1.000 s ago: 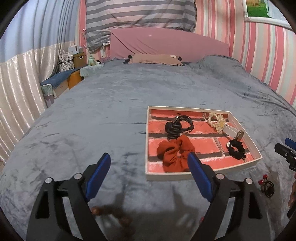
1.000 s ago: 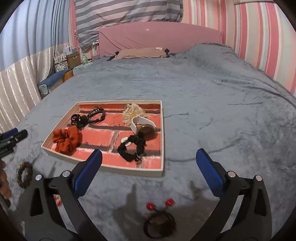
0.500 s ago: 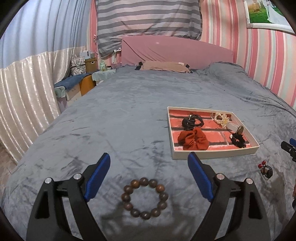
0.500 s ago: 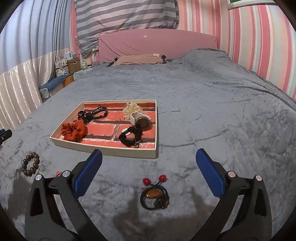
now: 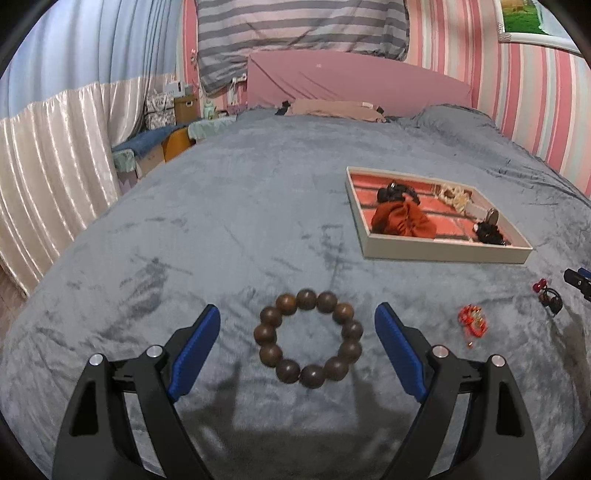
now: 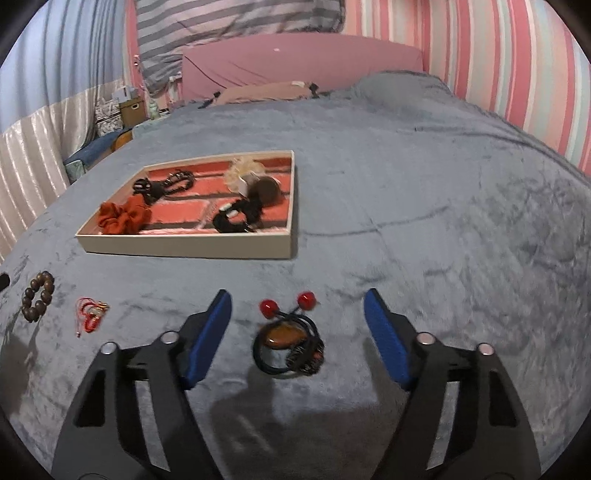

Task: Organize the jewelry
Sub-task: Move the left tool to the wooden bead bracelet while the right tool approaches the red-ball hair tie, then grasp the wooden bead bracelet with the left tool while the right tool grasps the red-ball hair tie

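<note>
Left gripper (image 5: 297,341) over the bed (image 5: 229,229), fingers (image 5: 195,349) spread wide, nothing pinched. Wooden bead bracelet (image 5: 308,338) lies flat on the grey plush blanket between the fingers, touching neither.

Right gripper (image 6: 297,336) same state: fingers (image 6: 386,341) spread, empty. Black hair tie with two red balls and an amber stone (image 6: 290,341) sits on the blanket between them, not touched.

Landmark is the tray (image 6: 192,245), cream rim, red brick-print floor, on the blanket ahead of both grippers. Inside the tray: rust scrunchie (image 6: 123,218) near-left, black beaded band (image 6: 164,184) behind it, cream flower piece (image 6: 243,173) at the back right, black hair tie (image 6: 238,218) near-right. A brown round item next to the flower is too blurred to name.

Outside the tray, on its near side: small red string charm (image 6: 90,314), lying between the bracelet and the red-ball hair tie.

Room: pink padded headboard (image 5: 354,85) at the far end of the bed, striped grey cloth (image 5: 299,33) hanging above it, pink-striped wall (image 6: 509,59) on the right, pale satin curtain (image 5: 48,158) and boxes on the left.
</note>
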The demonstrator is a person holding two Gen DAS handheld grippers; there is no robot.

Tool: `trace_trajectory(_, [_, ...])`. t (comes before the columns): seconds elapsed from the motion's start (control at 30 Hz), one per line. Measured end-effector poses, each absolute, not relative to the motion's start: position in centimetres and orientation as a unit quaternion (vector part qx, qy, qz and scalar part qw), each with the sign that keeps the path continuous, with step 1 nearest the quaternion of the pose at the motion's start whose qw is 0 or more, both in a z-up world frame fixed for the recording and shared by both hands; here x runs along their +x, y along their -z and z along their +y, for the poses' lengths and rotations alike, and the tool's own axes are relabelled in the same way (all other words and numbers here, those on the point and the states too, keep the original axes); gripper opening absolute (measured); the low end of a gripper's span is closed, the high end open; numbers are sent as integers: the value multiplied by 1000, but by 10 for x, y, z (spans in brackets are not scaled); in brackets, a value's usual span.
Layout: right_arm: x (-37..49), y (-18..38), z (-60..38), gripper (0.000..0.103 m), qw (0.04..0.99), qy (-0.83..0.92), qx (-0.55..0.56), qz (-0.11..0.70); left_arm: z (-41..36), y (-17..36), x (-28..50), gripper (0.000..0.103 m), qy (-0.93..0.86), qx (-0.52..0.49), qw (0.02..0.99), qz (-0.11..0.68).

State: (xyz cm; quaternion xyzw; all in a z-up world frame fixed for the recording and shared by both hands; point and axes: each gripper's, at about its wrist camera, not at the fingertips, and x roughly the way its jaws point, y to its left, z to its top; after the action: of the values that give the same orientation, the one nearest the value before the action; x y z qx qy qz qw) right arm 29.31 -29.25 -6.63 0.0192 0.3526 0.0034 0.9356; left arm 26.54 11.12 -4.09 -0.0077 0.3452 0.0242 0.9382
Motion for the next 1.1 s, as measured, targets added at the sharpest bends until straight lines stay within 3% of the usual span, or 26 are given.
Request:
trace_trajectory(0.4, [300,96,-314,56,925,3,46,377,132,62,279,84,-29,-29,931,363])
trace_trajectory(0.77, [309,98,-314,50,926,-1,46,376,137,69,298,83,-31,-27,926,375])
trace_trajectory(0.9, [313,102,-314,46,923,-3,44,382,137,76,305,73,-26,-25,922,386])
trace_trajectory(1.1, [317,107,-311,44,920,-5,39,389,139,85,313,68,-23,-31,915,401])
